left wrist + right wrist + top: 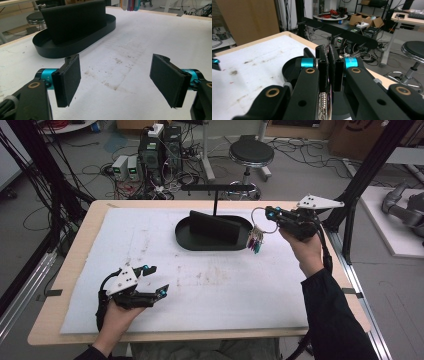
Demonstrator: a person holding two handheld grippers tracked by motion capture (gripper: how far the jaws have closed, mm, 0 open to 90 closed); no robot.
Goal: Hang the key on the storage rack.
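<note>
- On the table (75, 270) in the high view lies one white mat (210, 295), and on its far half stands one black oval tray (187, 240) with one upright black slab (212, 227) inside it and one T-shaped black stand (216, 190) rising behind.
- Two grippers show here, one in each hand: the left gripper (156, 280) rests low near the front left of the mat, its two fingers spread apart with nothing between them.
- The right gripper (267, 212) is raised just beside the tray's right end, its fingers pinched on one metal key ring (262, 220), from which a bunch of coloured tags (255, 241) hangs in the air beside the tray's right end; I cannot count the tags exactly.
- In the left gripper view, two black fingers (68, 80) stand wide apart over the stained mat, empty; the tray lies ahead at upper left, and the tags' tips show at the top edge.
- In the right gripper view, the two fingers (323, 67) press nearly together, and the ring's bright metal edge (325, 105) sits clamped between them, low in the picture.
- Beyond them stand one round stool (414, 50) and the stand's crossbar.
</note>
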